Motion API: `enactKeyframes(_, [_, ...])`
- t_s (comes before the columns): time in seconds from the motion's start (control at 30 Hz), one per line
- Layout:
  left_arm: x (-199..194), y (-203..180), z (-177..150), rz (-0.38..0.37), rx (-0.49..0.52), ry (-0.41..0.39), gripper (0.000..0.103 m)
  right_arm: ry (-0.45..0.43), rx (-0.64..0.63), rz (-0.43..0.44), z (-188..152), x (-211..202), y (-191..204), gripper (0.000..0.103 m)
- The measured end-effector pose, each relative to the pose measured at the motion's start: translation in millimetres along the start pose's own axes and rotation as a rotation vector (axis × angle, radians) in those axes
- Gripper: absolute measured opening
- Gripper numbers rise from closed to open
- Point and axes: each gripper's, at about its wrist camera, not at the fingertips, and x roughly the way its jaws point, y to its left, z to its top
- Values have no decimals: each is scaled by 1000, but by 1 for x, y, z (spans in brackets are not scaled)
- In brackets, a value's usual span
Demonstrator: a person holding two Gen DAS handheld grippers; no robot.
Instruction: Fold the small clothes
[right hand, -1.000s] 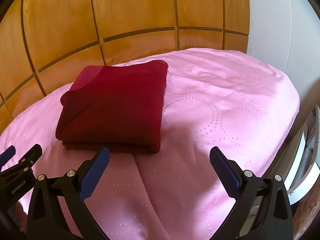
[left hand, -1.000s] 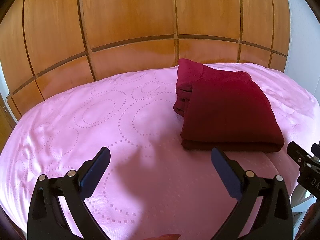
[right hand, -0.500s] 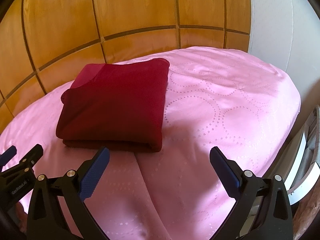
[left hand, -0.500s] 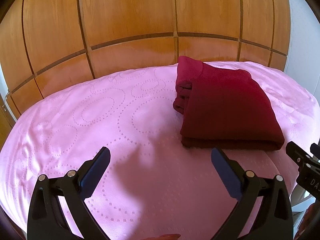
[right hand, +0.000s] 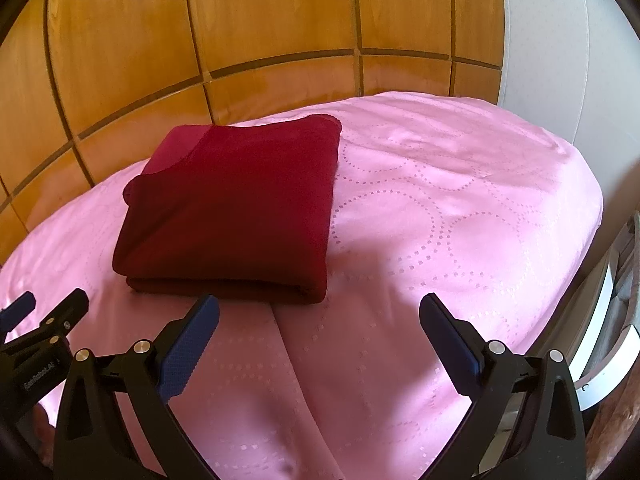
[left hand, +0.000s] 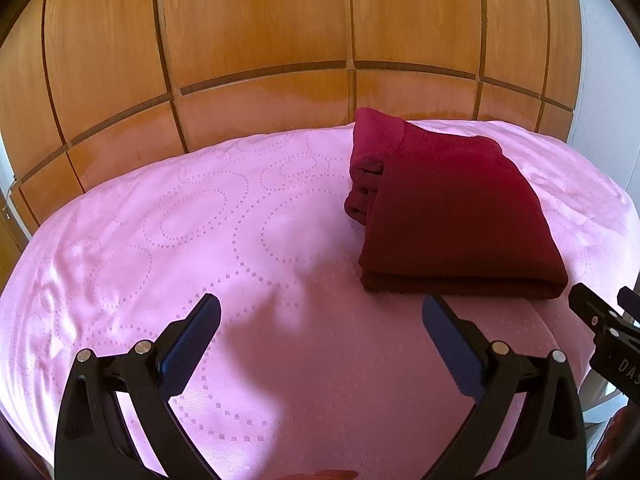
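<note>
Little has moved since the earlier frames: both views have drifted slightly, so the garment (left hand: 452, 212) sits a touch lower in each frame, and it lies folded as before.

On the left wrist view the left gripper (left hand: 320, 320) fills the bottom of the frame, its fingers spread wide with nothing between them but bare pink sheet (left hand: 200, 240). Its lower arms run off the bottom edge. The dark red garment lies in the right half of the frame, a folded stack with its layered edges facing left; how many layers it has is hard to tell in the shadow there. At the lower right edge part of the right gripper (left hand: 604, 332) pokes in, mostly cut off, with lettering on it too clipped to read.

On the right wrist view the right gripper (right hand: 319, 316) is likewise wide open and holds nothing. The garment (right hand: 228, 208) lies left of centre, its near folded edge just beyond the left fingertip (right hand: 200, 320), apart from it. The left gripper (right hand: 40, 332) shows at the lower left edge, partly cut off.

Wood panels (left hand: 256, 40) fill the top of both frames. At the right edge of the right view, something grey and white (right hand: 612, 300) beside the sheet (right hand: 460, 220) is too warped to identify.
</note>
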Motion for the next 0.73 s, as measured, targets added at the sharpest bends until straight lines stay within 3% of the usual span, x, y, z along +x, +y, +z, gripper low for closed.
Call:
enactKeyframes(0.33, [1,1,-1,-34,-34,3,101,6,-2,3,1,3,0,99])
enactKeyframes(0.57, [3,1,0,7,5,-14,101,29,10,21,3,13,-2,99])
enactKeyframes(0.73, [29,38,14,66,-8,22,101,12,39,35,29,43,-23,99])
